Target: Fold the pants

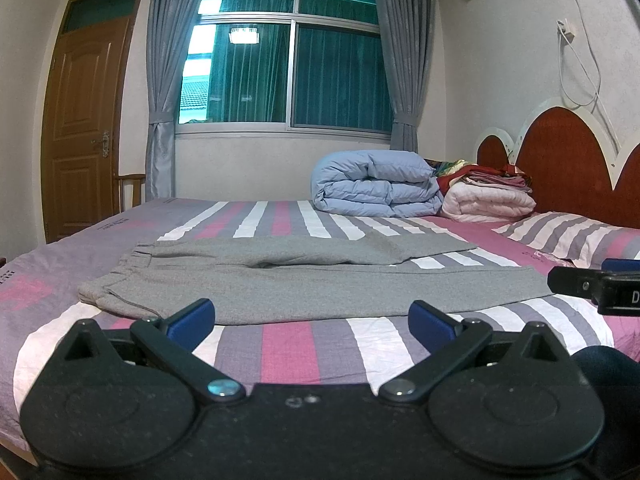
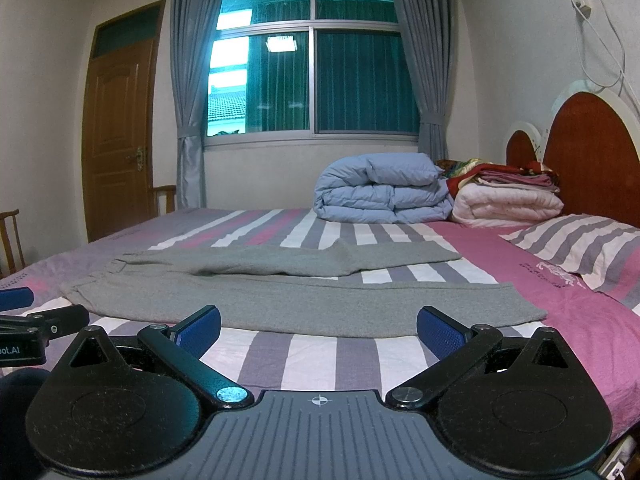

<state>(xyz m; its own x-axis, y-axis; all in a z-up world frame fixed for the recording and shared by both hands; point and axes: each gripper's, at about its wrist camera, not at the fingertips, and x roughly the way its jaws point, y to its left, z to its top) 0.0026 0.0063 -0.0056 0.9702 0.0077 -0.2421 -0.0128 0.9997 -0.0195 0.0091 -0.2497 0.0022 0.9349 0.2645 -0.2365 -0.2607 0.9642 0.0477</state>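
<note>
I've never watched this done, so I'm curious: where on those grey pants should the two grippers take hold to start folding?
Probably the near leg of the grey pants: it lies flat along the bed's front edge. The left gripper could pinch near the waistband, the right gripper near the cuff, both coming in low from the front, jaws open, then lift it onto the far leg.

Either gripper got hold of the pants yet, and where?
Nothing is held. The left gripper and right gripper both have open, empty jaws short of the grey fabric pants lying flat on the striped bed sheet.
</note>
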